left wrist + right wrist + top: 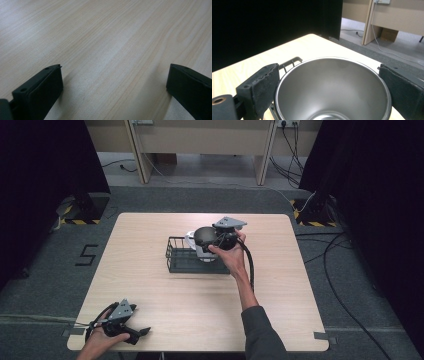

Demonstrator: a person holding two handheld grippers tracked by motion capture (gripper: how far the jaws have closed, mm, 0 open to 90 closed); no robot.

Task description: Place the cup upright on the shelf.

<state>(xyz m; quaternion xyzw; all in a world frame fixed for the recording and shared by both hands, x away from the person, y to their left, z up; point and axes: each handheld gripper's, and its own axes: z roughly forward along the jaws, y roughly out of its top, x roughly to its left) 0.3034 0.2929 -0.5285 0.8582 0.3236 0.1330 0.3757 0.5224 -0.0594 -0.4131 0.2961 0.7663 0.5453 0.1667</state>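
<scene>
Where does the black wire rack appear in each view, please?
High view: rack at the centre of the table.
Right gripper view: its rim at lower left, behind the cup.
Left gripper view: bare table between the jaws.
Shared landmark: the wooden table.

A light wooden table [165,295] with a visible grain carries a dark wire basket [187,260] a little beyond its middle, standing directly on the top. At the near left corner the left gripper [142,332] (its jaws spread wide) rests on the wood.
</scene>
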